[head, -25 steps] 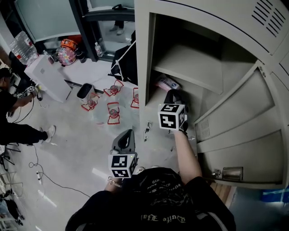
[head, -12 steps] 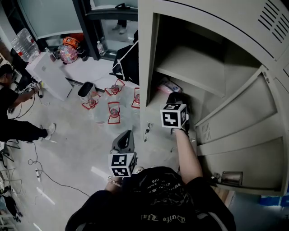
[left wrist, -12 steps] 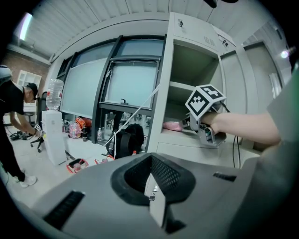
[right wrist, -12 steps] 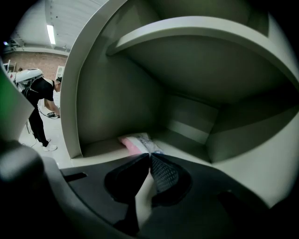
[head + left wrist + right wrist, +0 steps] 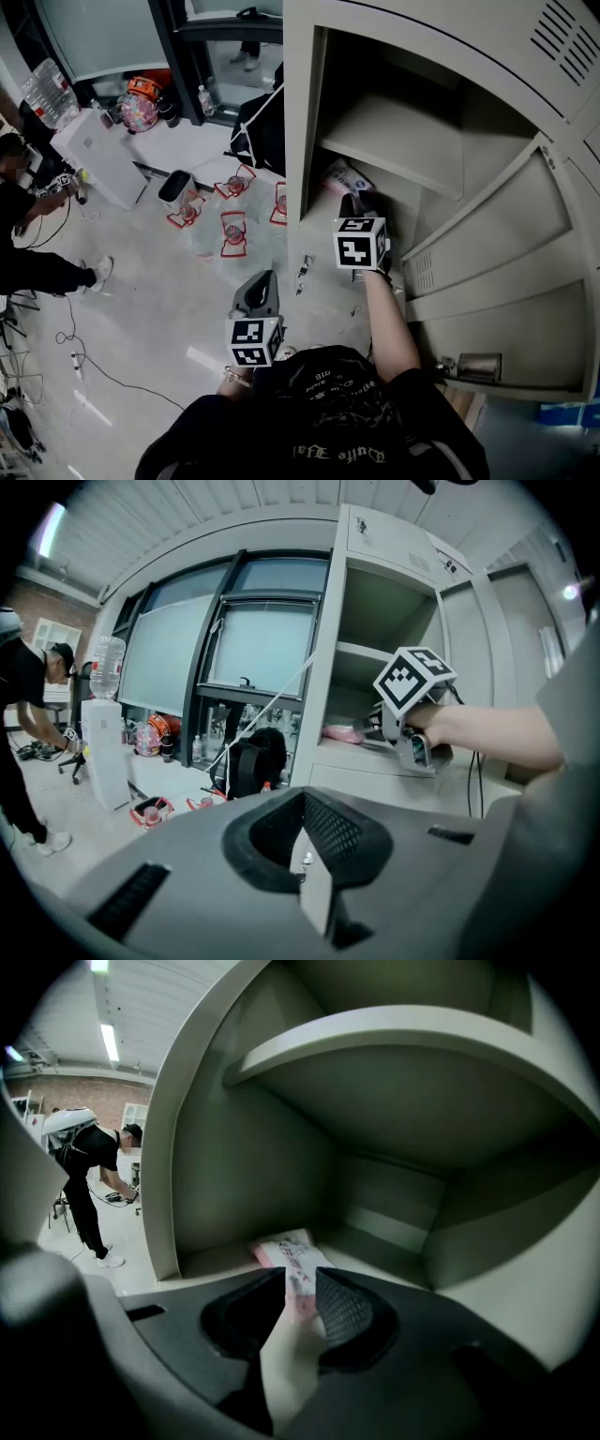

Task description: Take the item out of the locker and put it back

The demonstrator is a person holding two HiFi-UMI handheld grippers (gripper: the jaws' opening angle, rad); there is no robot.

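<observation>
**A:** Jaws on the right hand-held gripper (image 5: 362,211) were clamped a second ago; now we see them opening. The arm has barely shifted, still reaching into the locker (image 5: 300,141).

**B:** Anything between them?

**A:** Yes, the pink packet (image 5: 289,1252). Its near end sits between the two jaws. The rest lies flat on the floor of the lower compartment, under the shelf (image 5: 394,141), closer to the left wall. We can't tell whether the pads still touch it.

**B:** Is the packet off the floor at all?

**A:** Doesn't look it. From the right gripper view it rests on the compartment floor, long side running away from us.

**B:** Left side?

**A:** Left hand-held gripper (image 5: 266,278) hasn't moved. It hangs low in front of the person's chest, outside the locker, pointing out over the room floor. Jaws together, nothing in them.

**B:** Door?

**A:** Locker door (image 5: 506,281) is swung wide to the right, clear of the arm.

**B:** Surroundings?

**A:** We see a black backpack (image 5: 262,127) just left of the locker frame, and a person in black (image 5: 28,234) bent over at the far left.
</observation>
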